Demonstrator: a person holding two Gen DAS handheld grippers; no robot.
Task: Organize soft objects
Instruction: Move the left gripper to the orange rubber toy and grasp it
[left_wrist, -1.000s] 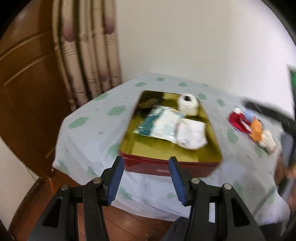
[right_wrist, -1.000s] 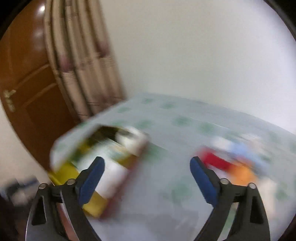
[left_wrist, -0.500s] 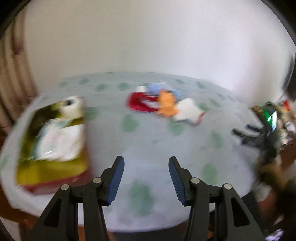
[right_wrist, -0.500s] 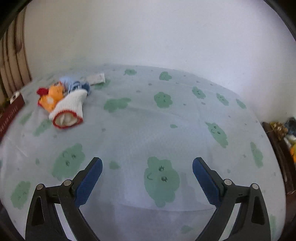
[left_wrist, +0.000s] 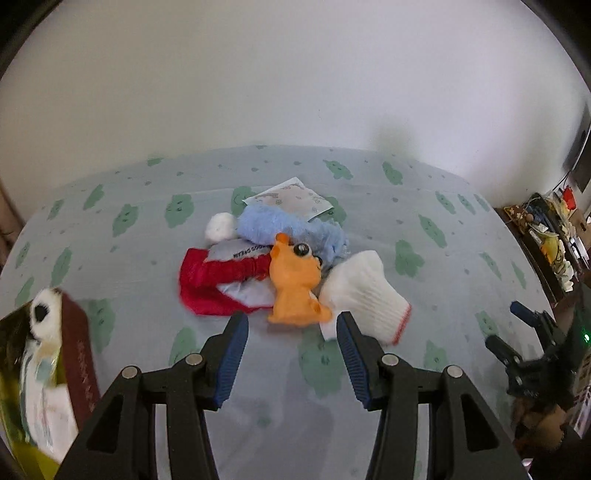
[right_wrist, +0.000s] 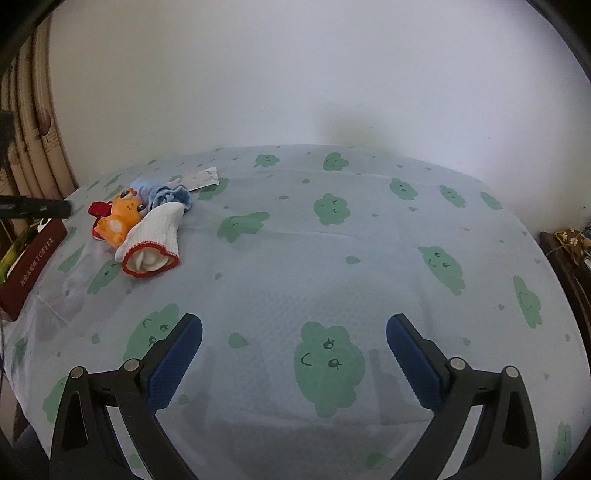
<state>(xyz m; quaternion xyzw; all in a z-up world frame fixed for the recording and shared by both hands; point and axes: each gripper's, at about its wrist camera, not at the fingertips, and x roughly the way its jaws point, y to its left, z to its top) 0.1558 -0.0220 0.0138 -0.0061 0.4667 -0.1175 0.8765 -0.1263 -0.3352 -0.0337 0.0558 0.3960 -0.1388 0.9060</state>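
The left gripper has swung away from the red tin and now faces the soft pile — orange plush toy nearest — on the desk, jaws open and empty. The right gripper hangs wide open, well apart — pickup seems next.
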